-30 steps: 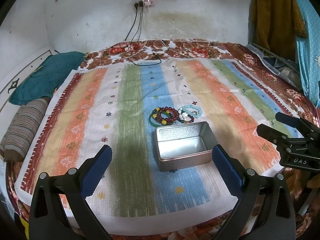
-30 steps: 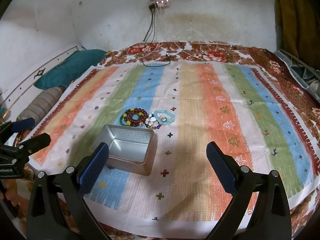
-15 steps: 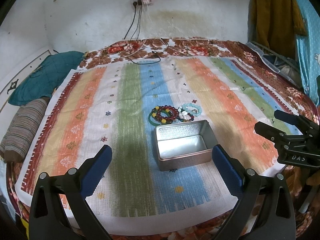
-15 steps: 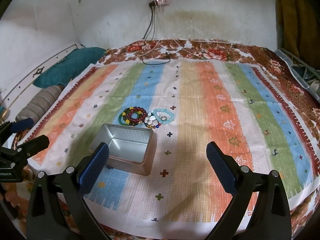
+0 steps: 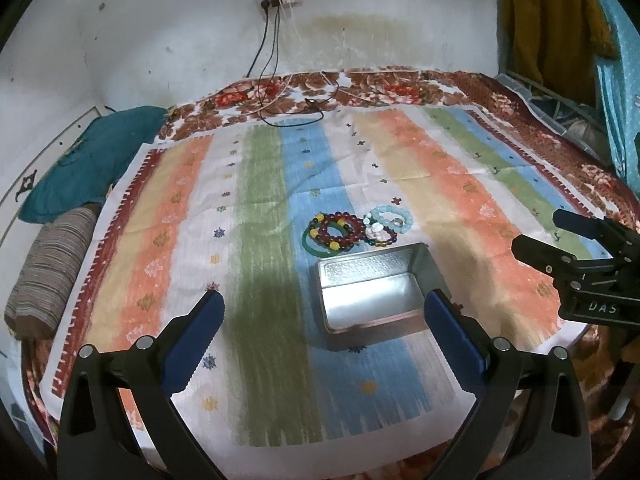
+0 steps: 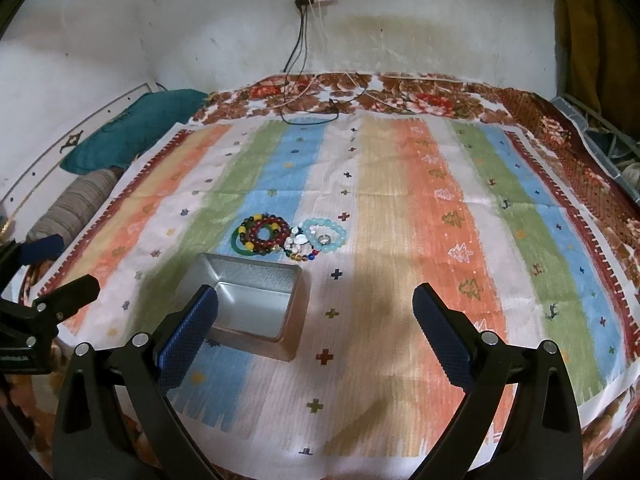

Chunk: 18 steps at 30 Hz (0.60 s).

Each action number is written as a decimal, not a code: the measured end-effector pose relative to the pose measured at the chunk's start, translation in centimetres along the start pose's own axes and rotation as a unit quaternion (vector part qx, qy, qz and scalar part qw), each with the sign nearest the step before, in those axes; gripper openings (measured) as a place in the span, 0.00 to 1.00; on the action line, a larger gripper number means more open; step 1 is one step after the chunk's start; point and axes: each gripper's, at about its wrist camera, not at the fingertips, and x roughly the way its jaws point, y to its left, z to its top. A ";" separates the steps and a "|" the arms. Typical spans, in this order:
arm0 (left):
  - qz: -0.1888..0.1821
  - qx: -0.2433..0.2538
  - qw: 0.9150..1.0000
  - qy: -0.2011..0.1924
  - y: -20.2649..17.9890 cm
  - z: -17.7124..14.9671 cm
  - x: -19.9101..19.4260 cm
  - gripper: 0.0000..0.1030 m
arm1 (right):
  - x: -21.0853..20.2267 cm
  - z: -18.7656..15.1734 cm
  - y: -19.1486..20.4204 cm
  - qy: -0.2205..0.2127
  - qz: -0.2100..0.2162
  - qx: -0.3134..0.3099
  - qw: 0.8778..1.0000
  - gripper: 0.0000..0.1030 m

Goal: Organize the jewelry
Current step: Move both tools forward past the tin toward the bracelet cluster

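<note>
Little is changed against the earlier frames: both views are shifted only slightly, with the tin and the jewelry sitting a touch lower in the left wrist view, so a small advance or tilt of the rigs is suggested and nothing on the bed is displaced. The left gripper [image 5: 323,312] is held wide open and empty at the bottom of its own view, and it is also seen at the left edge of the right wrist view. The right gripper [image 6: 315,307] is likewise spread wide with nothing between its pads, its black frame showing at the right edge of the left wrist view. The metal tin [image 5: 374,290] lies open and empty at centre frame on the striped cloth [image 5: 180,208] that covers the bed. Just beyond its far rim, the bracelets are clustered: a dark red beaded bracelet [image 5: 340,230] overlapping a green bangle [image 5: 310,243], a pale blue beaded bracelet [image 5: 394,217] to the right, and a white bead piece [image 5: 376,231] between them. No piece is yet in the tin, so the task is judged to be at its start, with a first reach toward the cluster still to be made.
</note>
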 end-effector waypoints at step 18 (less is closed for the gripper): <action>-0.012 -0.078 0.995 0.056 2.9 4.7 5.5 0.95 | 4.1 4.2 -0.9 0.042 -0.015 0.014 0.999 0.96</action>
